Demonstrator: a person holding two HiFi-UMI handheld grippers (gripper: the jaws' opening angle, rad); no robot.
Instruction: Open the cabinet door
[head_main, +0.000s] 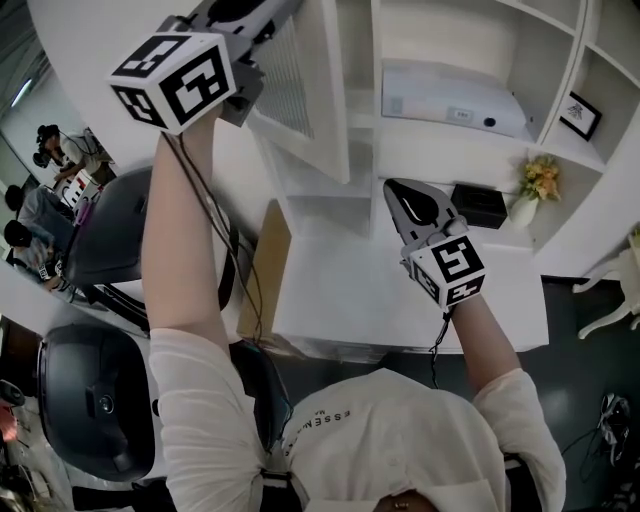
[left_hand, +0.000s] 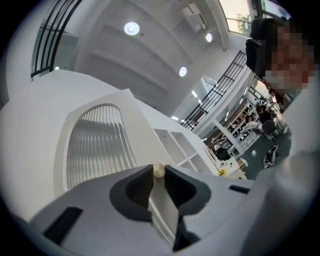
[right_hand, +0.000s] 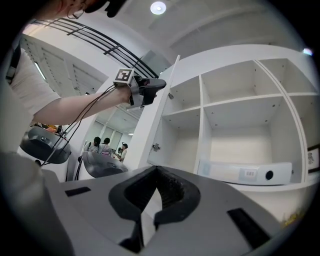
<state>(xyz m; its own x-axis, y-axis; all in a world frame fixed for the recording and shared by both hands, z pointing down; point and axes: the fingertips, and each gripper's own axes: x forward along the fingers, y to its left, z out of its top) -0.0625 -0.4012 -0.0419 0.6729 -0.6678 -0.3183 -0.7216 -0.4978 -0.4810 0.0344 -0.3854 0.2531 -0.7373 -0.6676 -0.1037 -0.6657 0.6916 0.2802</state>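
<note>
Left gripper (left_hand: 158, 169) is pinched narrow on the single small knob (left_hand: 158, 171) at the free edge of the one cabinet door (head_main: 305, 100). The door stands upright and swung out at the cabinet's (head_main: 375, 90) left, with its hinge edge right of this gripper. Right gripper (right_hand: 158, 170), jaws together and empty, is well apart, facing the shelves.

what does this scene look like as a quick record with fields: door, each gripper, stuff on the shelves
door: white cabinet door with arched ribbed glass panel, swung open
left gripper: shut on the small cream round knob at the door's edge
right gripper: shut, empty, facing the white shelf unit
shelf contents: white box-shaped device; lower down, a black box and a small white vase of yellow flowers
</note>
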